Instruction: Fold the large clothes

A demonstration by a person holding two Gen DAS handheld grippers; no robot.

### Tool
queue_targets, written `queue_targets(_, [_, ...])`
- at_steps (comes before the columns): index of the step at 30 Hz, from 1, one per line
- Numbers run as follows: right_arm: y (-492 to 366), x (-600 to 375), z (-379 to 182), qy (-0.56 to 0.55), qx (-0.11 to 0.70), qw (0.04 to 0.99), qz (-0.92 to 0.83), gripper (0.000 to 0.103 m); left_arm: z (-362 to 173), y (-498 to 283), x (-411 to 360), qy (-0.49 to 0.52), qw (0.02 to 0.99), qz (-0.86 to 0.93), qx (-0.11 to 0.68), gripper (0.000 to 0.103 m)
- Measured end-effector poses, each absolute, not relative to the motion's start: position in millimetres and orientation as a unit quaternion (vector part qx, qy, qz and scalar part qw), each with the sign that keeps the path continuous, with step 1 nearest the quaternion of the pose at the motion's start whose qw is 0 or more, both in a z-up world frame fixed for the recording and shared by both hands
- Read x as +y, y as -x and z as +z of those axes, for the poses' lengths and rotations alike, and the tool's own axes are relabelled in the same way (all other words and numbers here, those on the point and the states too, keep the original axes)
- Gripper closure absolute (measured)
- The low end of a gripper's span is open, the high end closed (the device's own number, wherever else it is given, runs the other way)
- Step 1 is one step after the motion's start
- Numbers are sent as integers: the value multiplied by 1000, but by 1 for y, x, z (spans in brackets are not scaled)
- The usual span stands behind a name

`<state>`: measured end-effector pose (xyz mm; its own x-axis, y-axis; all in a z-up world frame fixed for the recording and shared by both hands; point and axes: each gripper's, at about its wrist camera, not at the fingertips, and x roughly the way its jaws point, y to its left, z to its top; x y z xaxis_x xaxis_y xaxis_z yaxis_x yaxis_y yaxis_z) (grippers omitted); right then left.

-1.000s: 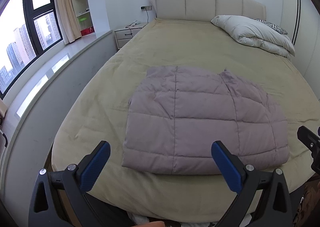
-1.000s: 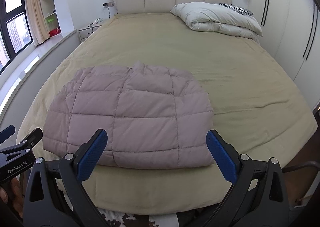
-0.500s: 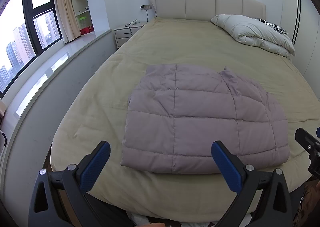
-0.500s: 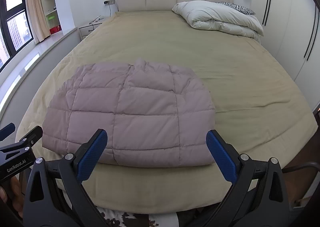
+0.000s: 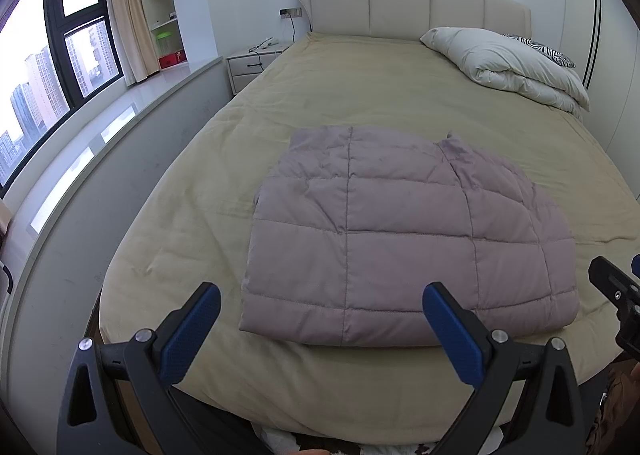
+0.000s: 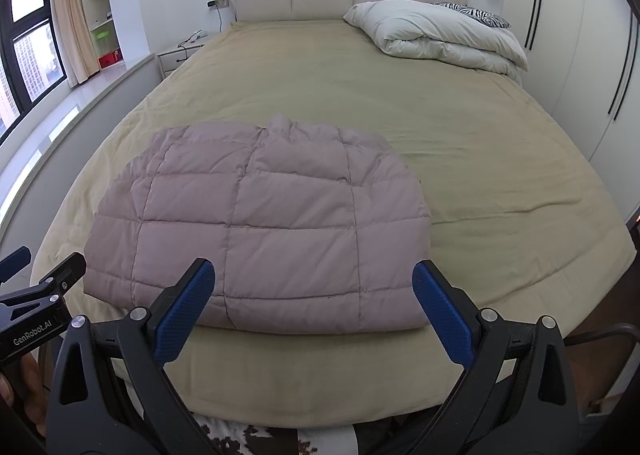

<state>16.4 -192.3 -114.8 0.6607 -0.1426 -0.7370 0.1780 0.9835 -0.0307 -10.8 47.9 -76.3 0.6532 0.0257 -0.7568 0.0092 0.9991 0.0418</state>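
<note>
A mauve quilted puffer jacket (image 5: 400, 239) lies folded into a rough rectangle on the beige bed (image 5: 360, 95), near the foot edge; it also shows in the right wrist view (image 6: 260, 227). My left gripper (image 5: 320, 331) is open and empty, held above the foot edge, short of the jacket's near hem. My right gripper (image 6: 314, 307) is open and empty too, just short of the same hem. Each gripper shows at the edge of the other's view: the right one (image 5: 616, 295), the left one (image 6: 36, 295).
A folded white duvet (image 5: 508, 63) and a zebra pillow (image 6: 472, 11) lie at the bed's head on the right. A nightstand (image 5: 256, 63), a window ledge (image 5: 100, 143) and shelves (image 5: 160, 7) are on the left. White wardrobe doors (image 6: 580, 55) stand on the right.
Both grippers have shifted only slightly; the jacket sits a little lower and nearer in the right wrist view. Both stay open, and the jacket has not moved on the bed.
</note>
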Motion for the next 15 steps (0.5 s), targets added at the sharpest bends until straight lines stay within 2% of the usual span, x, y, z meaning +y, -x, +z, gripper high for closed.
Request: queue_targets(15, [-17,-192,-117,-23,405,910,-88,2,-78,11,49,-21,909,3,417,0])
